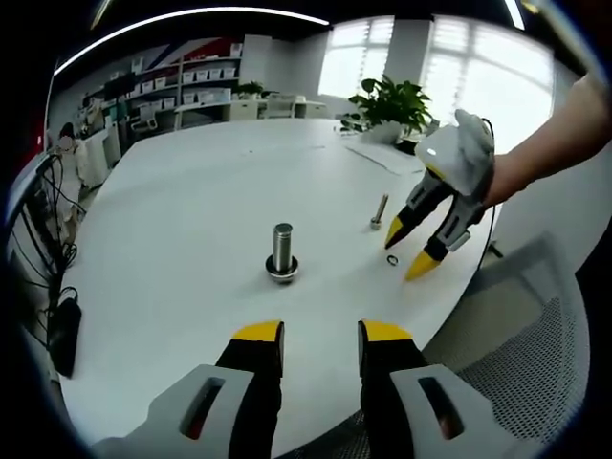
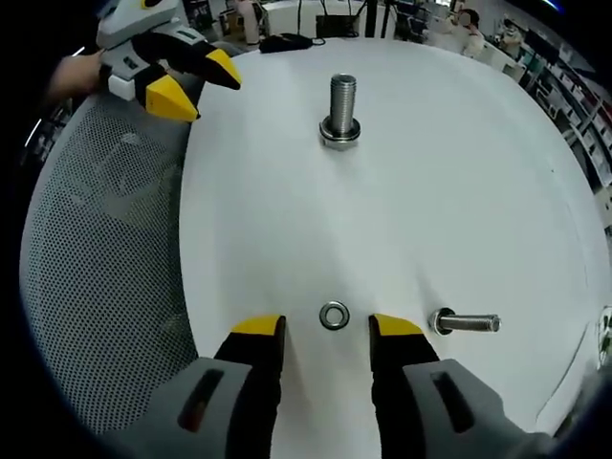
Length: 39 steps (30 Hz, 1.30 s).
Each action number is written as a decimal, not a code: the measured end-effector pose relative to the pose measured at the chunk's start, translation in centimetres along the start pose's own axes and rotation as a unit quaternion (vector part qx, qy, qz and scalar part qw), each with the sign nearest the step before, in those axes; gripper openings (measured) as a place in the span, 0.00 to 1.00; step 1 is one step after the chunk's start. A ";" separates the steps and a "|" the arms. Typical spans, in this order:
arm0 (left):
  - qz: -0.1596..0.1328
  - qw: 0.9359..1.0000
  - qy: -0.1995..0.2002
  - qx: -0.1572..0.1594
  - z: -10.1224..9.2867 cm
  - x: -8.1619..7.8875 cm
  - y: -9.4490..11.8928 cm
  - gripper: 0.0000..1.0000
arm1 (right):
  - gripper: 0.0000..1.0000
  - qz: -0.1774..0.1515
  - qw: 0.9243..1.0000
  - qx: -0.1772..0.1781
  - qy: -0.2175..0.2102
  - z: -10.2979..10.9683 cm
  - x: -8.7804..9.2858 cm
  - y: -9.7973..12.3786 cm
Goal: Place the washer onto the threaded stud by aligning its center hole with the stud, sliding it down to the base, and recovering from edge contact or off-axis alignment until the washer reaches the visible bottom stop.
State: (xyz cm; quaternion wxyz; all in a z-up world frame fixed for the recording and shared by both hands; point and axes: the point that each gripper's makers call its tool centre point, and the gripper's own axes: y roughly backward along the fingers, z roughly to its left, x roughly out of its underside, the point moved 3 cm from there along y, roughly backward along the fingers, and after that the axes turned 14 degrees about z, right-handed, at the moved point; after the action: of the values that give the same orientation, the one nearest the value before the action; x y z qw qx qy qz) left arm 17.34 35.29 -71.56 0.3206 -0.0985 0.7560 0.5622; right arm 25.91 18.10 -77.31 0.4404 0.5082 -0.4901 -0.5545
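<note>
Washer (image 2: 334,316) flat on worktop (image 2: 402,210), my right tongs (image 2: 326,327) open around it.
Thin, hard, slippery (light too): I'd pinch its rim.

We cannot make out the washer's (image 1: 392,260) hole in the left gripper view, near four o'clock of the stud (image 1: 282,251).

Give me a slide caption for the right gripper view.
Open right gripper straddles the washer lying flat on the table, upright stud ahead.
</note>
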 end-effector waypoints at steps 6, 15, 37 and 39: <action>0.002 1.000 0.002 0.002 0.1 0.1 -0.1 0.29 | 0.34 -0.006 1.000 0.001 0.004 -0.1 -0.2 0.0; -0.003 1.000 0.004 0.001 0.1 0.0 0.0 0.29 | 0.22 0.023 0.999 -0.005 0.035 -0.2 -0.5 -0.1; -0.003 1.000 0.003 0.000 0.2 -0.1 0.0 0.29 | 0.14 0.170 0.982 0.004 0.077 -0.2 -1.6 -0.5; -0.003 1.000 0.004 -0.001 0.3 -0.1 -0.1 0.29 | 0.15 0.170 0.983 0.007 0.075 -0.3 -1.5 -0.4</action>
State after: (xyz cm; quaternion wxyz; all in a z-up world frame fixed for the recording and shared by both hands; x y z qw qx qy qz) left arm 17.56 35.48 -71.59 0.3193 -0.1031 0.7566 0.5613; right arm 26.33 19.61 -77.53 0.5598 0.4608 -0.5391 -0.4287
